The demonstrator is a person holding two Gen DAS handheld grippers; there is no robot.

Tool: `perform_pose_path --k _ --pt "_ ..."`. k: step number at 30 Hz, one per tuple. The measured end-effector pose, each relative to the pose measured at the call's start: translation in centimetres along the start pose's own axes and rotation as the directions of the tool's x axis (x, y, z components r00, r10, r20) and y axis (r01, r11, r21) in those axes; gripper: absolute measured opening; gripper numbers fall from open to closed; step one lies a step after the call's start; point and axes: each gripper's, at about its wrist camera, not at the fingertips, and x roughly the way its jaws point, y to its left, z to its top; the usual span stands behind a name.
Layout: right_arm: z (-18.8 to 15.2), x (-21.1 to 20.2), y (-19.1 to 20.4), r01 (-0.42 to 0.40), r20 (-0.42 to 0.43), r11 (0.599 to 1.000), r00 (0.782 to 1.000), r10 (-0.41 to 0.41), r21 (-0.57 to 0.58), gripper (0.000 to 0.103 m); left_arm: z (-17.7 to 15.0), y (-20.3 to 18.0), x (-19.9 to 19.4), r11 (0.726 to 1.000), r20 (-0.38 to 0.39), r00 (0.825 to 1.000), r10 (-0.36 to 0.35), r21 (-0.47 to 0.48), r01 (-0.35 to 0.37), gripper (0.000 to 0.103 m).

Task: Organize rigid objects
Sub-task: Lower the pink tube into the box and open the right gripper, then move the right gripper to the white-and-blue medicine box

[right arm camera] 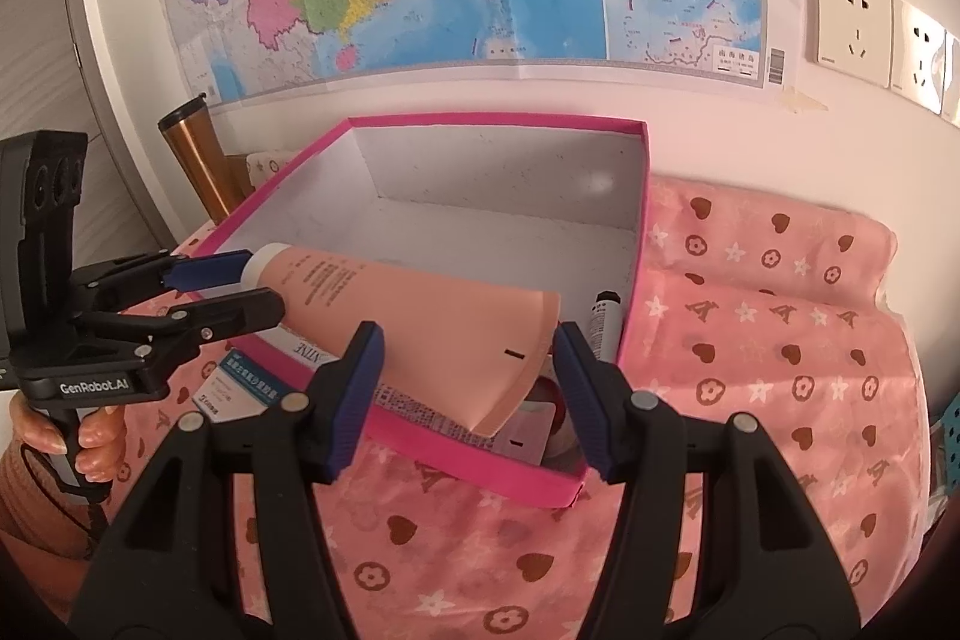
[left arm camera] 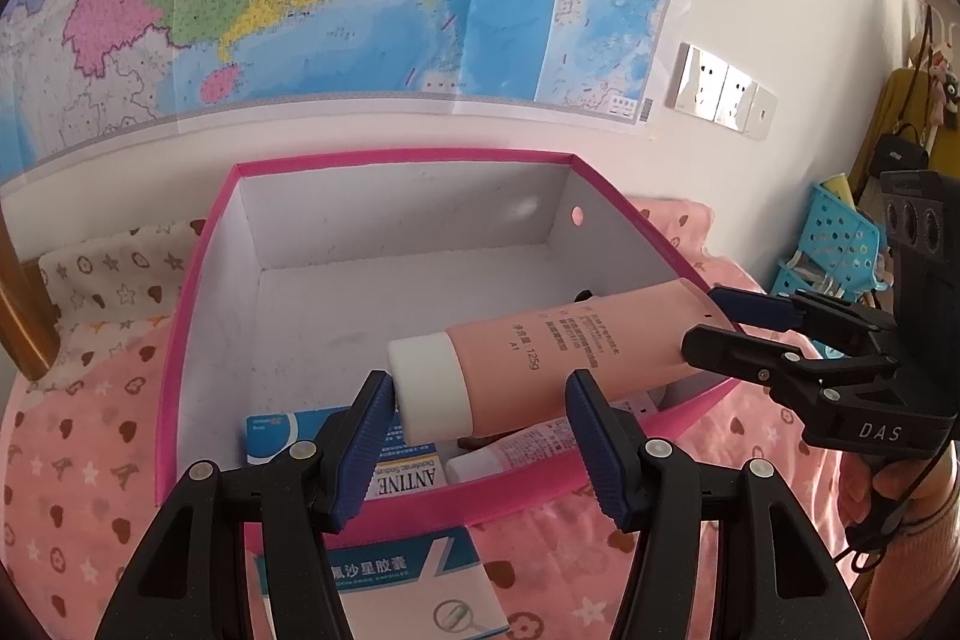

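Over pink box (left arm camera: 198,280) holding medicine cartons (left arm camera: 414,475), peach tube (left arm camera: 570,346) clenched in right fingers (left arm camera: 750,307), left fingers (left arm camera: 360,436) around cap, grip unclear

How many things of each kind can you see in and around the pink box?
Squeeze tubes: 2, the peach-pink plastic tube with a white cap held in the air and a second pink tube in the box.
Medicine packets: 2, the blue-and-white cardboard packet inside and the blue-and-white packet outside.
Black-capped bottle: 1.
Pink cardboard box: 1.
Total: 6.
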Motion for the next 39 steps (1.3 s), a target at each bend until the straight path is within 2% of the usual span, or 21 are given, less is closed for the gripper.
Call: perform_pose_path --k 13,23,30,32,36,39 --pt "-0.2 1.2 -0.1 0.049 -0.026 0.999 0.998 -0.049 -0.003 0.061 0.1 0.5 1.9 1.0 -0.041 0.999 -0.002 -0.015 0.001 0.059" --pt "-0.1 1.0 0.3 0.061 -0.009 0.998 0.998 -0.061 -0.006 0.061 0.1 0.0 2.8 1.0 -0.055 0.998 -0.028 -0.001 0.028 0.059" --pt "-0.8 0.3 0.1 0.058 -0.005 0.998 0.998 -0.058 0.008 0.061 -0.4 -0.1 1.6 1.0 -0.016 1.0 -0.022 0.008 0.022 0.061" --pt "-1.0 -0.1 0.0 0.049 -0.001 0.999 0.999 -0.049 0.018 0.061 -0.7 -0.2 0.7 1.0 0.007 1.0 -0.02 0.016 0.02 0.066" --pt "-1.8 -1.2 0.4 0.009 0.016 1.0 1.0 -0.009 0.024 0.061 -1.7 0.0 -1.3 1.0 0.052 0.999 -0.002 0.026 0.001 0.068" --pt "-2.3 -2.0 1.0 -0.037 0.029 0.999 0.999 0.036 0.031 0.061 -2.3 0.3 -2.8 1.0 0.088 0.996 0.019 0.023 -0.021 0.076"
